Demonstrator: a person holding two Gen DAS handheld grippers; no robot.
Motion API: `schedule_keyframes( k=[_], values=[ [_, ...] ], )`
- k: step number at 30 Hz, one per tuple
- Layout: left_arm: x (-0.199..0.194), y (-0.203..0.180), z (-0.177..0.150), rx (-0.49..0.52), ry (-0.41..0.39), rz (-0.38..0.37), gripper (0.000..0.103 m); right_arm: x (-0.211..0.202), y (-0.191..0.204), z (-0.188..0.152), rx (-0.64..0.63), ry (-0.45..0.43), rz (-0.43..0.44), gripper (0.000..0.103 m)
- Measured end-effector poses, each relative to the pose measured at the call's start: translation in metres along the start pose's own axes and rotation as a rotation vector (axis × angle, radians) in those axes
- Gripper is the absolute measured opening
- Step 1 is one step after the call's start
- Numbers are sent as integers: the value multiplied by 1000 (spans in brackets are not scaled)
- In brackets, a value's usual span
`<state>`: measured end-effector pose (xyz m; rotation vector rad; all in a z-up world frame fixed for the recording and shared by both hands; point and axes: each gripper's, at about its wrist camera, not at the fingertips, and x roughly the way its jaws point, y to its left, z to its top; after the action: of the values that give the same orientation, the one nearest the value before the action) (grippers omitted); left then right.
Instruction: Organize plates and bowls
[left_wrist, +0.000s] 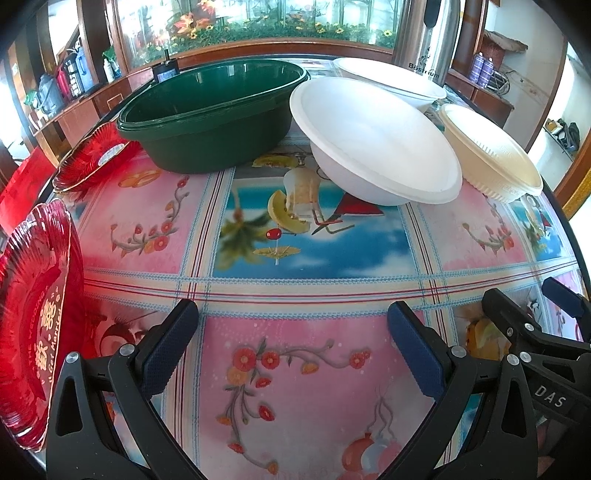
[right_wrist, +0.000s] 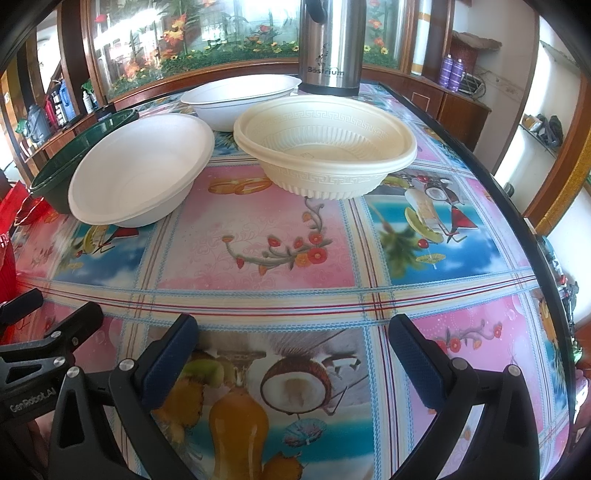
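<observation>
Hovering: left tongs (left_wrist: 291, 332) and right tongs (right_wrist: 295, 343) both spread wide, empty. Near white bowl (right_wrist: 140, 170) sits between green basin (left_wrist: 214, 118) and cream bowl (right_wrist: 325, 147). Looks light, thin, crushable; grip rim gently.

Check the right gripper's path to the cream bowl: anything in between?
Nothing visible. The right gripper is open and empty, and only bare patterned tablecloth lies between it and the cream bowl. The nearer white bowl sits off to the left of that line, and the steel flask stands behind it.
</observation>
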<state>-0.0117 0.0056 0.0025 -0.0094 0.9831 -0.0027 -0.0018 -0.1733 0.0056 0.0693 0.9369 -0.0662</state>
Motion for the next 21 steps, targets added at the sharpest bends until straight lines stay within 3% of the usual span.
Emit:
schedule_keyframes(
  k=[15,21],
  values=[
    [-69,7,-4,24,-133,-30,102,-39,1,2,6,-67,12,103],
    [-104,33,-11,9,-175,-28,102,-61,20,3,-25,-100,91,103]
  ],
)
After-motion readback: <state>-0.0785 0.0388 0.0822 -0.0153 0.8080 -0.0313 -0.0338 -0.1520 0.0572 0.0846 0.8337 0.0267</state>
